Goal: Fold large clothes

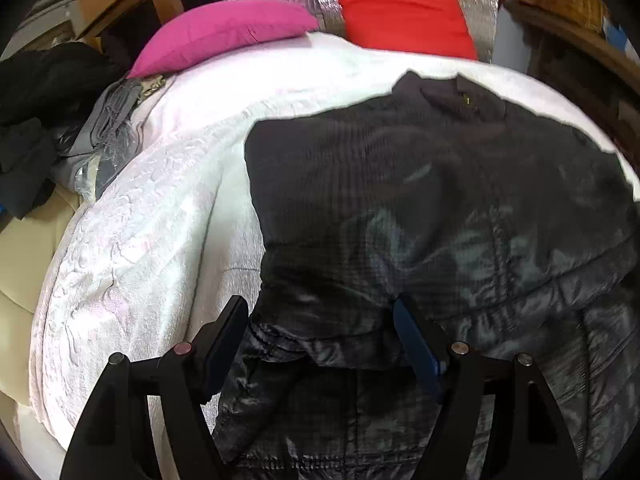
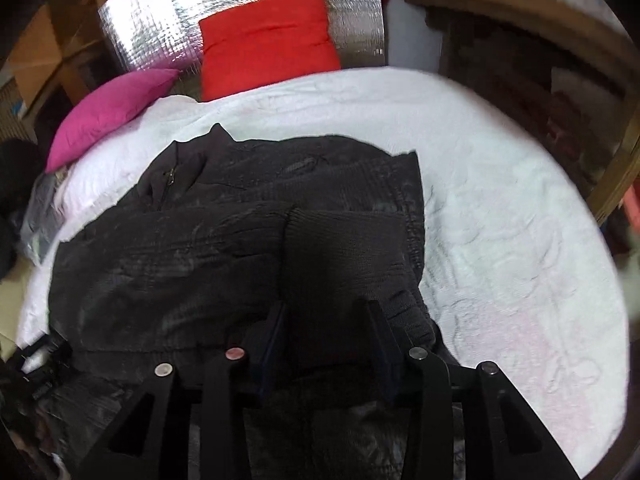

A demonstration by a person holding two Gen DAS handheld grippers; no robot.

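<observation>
A black quilted jacket point(image 1: 420, 184) lies on a white bedspread point(image 1: 160, 200), collar away from me, shiny lining showing at its near hem. My left gripper point(image 1: 320, 316) is open, its fingers straddling the jacket's near left hem edge. In the right wrist view the jacket point(image 2: 200, 232) has a ribbed knit sleeve cuff point(image 2: 344, 256) folded over its body. My right gripper point(image 2: 326, 320) is open, with the cuff's near end lying between its fingers. The bedspread point(image 2: 500, 220) spreads to the right.
A pink cushion point(image 1: 224, 32) and a red cushion point(image 1: 404, 16) lie at the bed's head against a silver quilted panel point(image 2: 160, 24). Dark clothes and a grey garment point(image 1: 104, 128) are piled left of the bed. Wooden furniture point(image 2: 540, 60) stands at the right.
</observation>
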